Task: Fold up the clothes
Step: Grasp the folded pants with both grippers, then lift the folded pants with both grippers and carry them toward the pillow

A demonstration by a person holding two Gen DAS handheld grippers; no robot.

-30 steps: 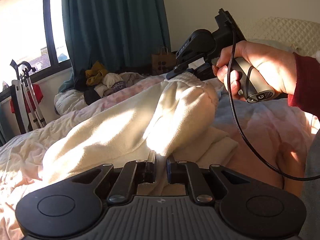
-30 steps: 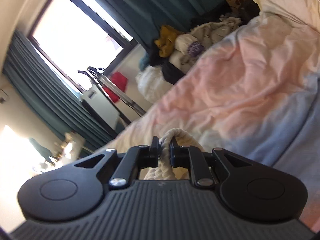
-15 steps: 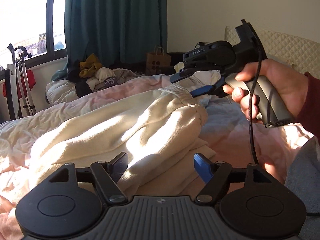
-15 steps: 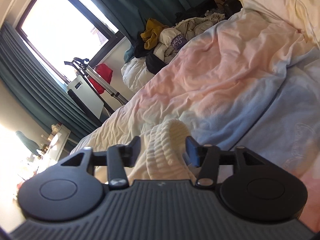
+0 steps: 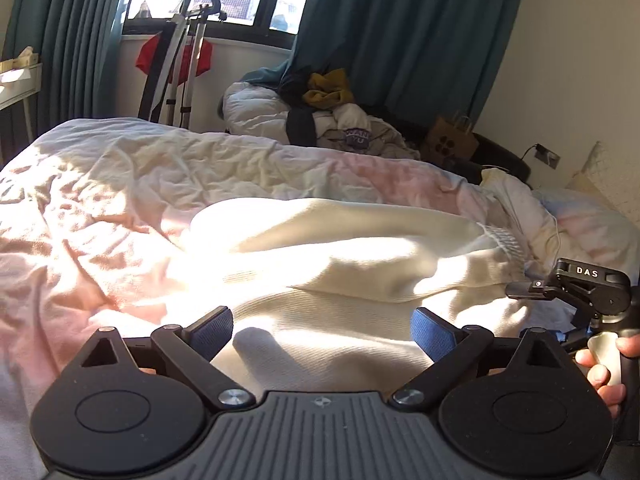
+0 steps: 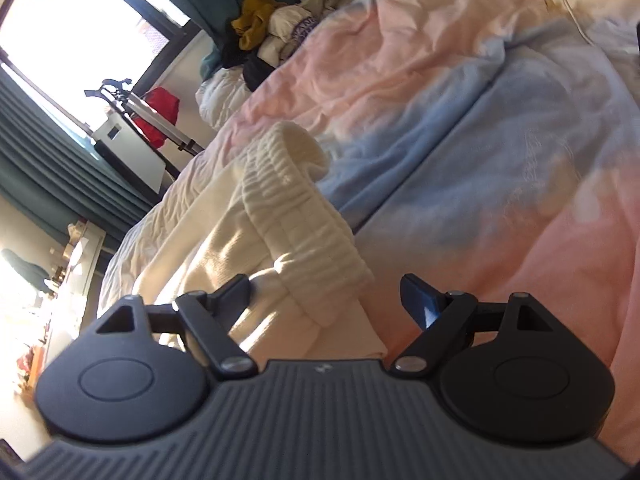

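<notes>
Cream sweatpants [image 5: 360, 264]: lying folded on the bed [image 5: 120, 184], long axis running left to right across the left wrist view, elastic waistband [image 6: 304, 224] at the right end. Left tool [image 5: 322, 330]: fingers spread wide, holding nothing, hovering just over the near long edge at mid-length. Right tool [image 6: 332, 292]: fingers likewise apart, empty, sitting just beside the waistband and nearer to that end. Likely calling for fresh grips for a crosswise fold.
</notes>
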